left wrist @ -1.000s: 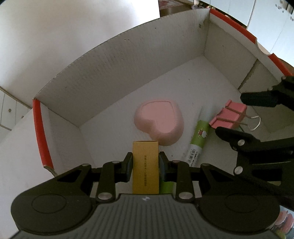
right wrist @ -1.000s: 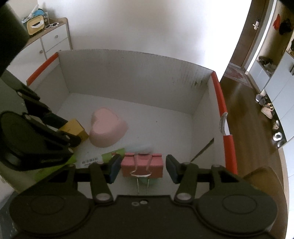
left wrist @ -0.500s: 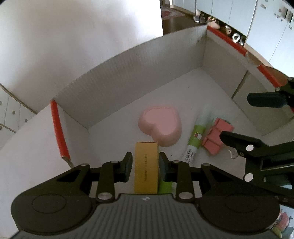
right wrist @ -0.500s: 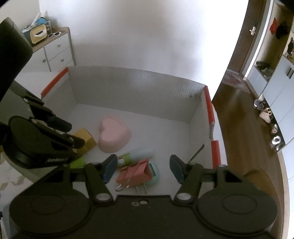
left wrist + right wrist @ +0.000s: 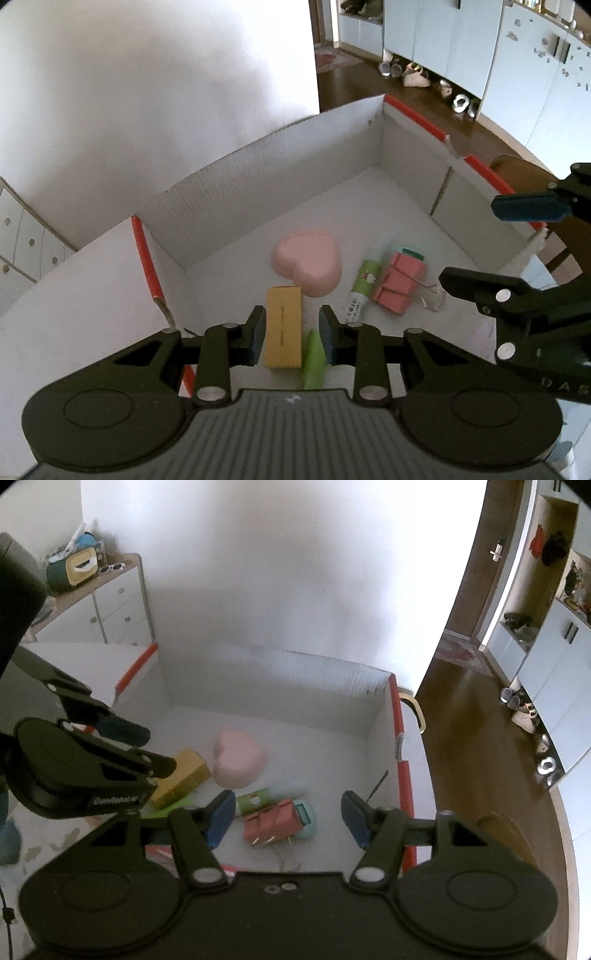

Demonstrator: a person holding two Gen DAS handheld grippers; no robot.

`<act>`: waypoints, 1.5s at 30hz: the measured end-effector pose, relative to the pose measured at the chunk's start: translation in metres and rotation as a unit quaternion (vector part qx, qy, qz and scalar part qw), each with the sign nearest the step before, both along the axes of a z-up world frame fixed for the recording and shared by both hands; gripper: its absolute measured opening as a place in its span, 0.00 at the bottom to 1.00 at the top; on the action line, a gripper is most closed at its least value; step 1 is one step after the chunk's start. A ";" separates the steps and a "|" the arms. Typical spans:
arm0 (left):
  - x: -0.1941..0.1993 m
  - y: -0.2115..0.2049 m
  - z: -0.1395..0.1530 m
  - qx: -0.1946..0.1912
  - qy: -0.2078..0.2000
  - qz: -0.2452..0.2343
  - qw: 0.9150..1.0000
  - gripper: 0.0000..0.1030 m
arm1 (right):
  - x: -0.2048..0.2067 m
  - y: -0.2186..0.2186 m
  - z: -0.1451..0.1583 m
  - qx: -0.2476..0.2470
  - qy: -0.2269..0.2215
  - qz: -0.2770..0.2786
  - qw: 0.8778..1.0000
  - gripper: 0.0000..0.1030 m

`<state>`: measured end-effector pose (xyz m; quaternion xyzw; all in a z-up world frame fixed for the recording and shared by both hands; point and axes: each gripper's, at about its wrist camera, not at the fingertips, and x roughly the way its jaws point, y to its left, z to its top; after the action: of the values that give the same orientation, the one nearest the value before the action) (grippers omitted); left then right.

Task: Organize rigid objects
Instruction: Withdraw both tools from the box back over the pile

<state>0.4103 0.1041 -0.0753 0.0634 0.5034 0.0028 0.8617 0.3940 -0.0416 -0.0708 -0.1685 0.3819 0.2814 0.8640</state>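
A white cardboard box (image 5: 258, 177) with red edges holds a yellow carton (image 5: 283, 326), a pink heart-shaped case (image 5: 308, 264), a green-and-white tube (image 5: 362, 291) and a pink binder clip (image 5: 399, 282) lying on a teal item (image 5: 307, 821). My left gripper (image 5: 291, 334) is open above the box, its jaws apart on either side of the yellow carton, not touching it. My right gripper (image 5: 288, 814) is open and empty above the binder clip (image 5: 271, 821). The carton (image 5: 181, 777) and heart case (image 5: 240, 760) also show in the right wrist view.
A green flat item (image 5: 314, 356) lies beside the carton. A white drawer cabinet (image 5: 110, 609) with clutter stands at the back left. A dark wood floor (image 5: 476, 738) with shoes and white cupboards (image 5: 517, 74) lies to the right.
My left gripper opened and let go of the yellow carton. My right gripper opened wider. Both rose away from the box; the binder clip now lies on the box floor.
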 end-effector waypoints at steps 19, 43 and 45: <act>-0.078 0.005 0.049 -0.040 -0.107 -0.003 0.994 0.29 | -0.057 -0.022 0.039 0.047 -0.013 -0.018 0.999 0.63; -0.192 -0.008 0.078 -0.078 -0.159 -0.080 0.981 0.70 | -0.171 -0.057 0.057 0.115 -0.025 -0.042 0.992 0.82; -0.201 -0.009 0.077 -0.082 -0.161 -0.087 0.980 0.72 | -0.181 -0.060 0.056 0.116 -0.026 -0.045 0.992 0.85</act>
<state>0.2093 0.0949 0.0021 0.0350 0.3491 -0.1034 0.9307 0.2134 -0.1013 -0.0146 -0.0569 0.3317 0.2802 0.8990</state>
